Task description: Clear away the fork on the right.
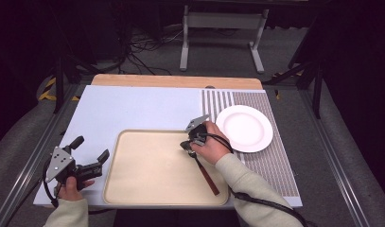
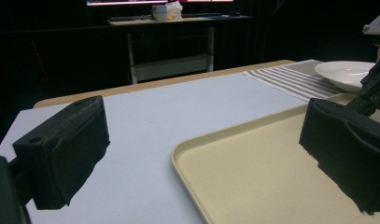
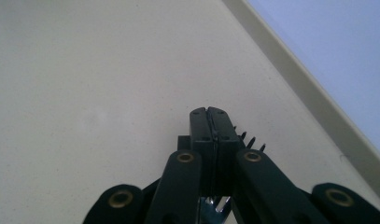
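My landmark is the cream rectangular plastic tray (image 1: 152, 175), which lies on the pale blue mat (image 1: 133, 109) near my edge of the table. My right gripper (image 1: 190, 144) is over the tray's far right part, angled down toward its floor, and its two black jaws are pressed together on a fork with a metal head and a dark brown handle (image 1: 206, 177). In the right gripper view the jaws (image 3: 209, 116) meet with no gap, the fork's tines (image 3: 250, 140) poke out just beside them on one side, and a bit of shiny metal shows below, between the jaw arms. From the high view the fork's handle runs back from the gripper toward the tray's near right corner, over the tray's floor; I cannot tell whether its end rests on the tray or is lifted off it. My left gripper (image 1: 91, 156) is just off the tray's left rim, over the mat, and its jaws stand wide apart with nothing between them. In the left gripper view one black pad (image 2: 61, 154) sits over the mat and the other (image 2: 346, 149) over the tray's near left corner (image 2: 197, 144). A round white ceramic plate (image 1: 244, 127) sits beyond the tray's far right corner, on a grey striped placemat (image 1: 270, 161), apart from the tray.
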Tool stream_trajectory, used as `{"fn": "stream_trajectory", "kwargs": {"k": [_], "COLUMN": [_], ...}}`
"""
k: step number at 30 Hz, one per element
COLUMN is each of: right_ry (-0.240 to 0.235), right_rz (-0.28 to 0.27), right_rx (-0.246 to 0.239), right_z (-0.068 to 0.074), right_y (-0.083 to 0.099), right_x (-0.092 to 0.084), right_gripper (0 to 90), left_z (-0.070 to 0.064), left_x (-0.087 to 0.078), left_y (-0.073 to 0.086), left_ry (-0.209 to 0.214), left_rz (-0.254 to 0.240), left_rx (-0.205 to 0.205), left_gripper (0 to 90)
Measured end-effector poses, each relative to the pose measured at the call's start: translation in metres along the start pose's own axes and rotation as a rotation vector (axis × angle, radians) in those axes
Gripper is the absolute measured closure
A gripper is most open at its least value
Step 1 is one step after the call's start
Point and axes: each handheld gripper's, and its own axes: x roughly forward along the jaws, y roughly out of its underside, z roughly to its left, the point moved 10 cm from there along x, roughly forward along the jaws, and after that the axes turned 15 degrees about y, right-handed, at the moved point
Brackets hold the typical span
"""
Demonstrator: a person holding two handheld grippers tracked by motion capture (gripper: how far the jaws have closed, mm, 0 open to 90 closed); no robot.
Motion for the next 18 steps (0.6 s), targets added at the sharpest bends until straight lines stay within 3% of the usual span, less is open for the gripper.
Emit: {"fn": "stream_trajectory", "kwargs": {"k": [18], "right_ry": [0.068], "right_rz": [0.043], "right_rx": [0.034], "right_z": [-0.018], "right_y": [0.012], "right_x": [-0.004], "right_gripper": [90.0], "left_z": [-0.001], "left_x": [0.0], "left_y": [0.0], "left_ry": [0.0], "left_rz": [-0.001], "left_rx": [-0.001], "left_gripper": [2.0]}}
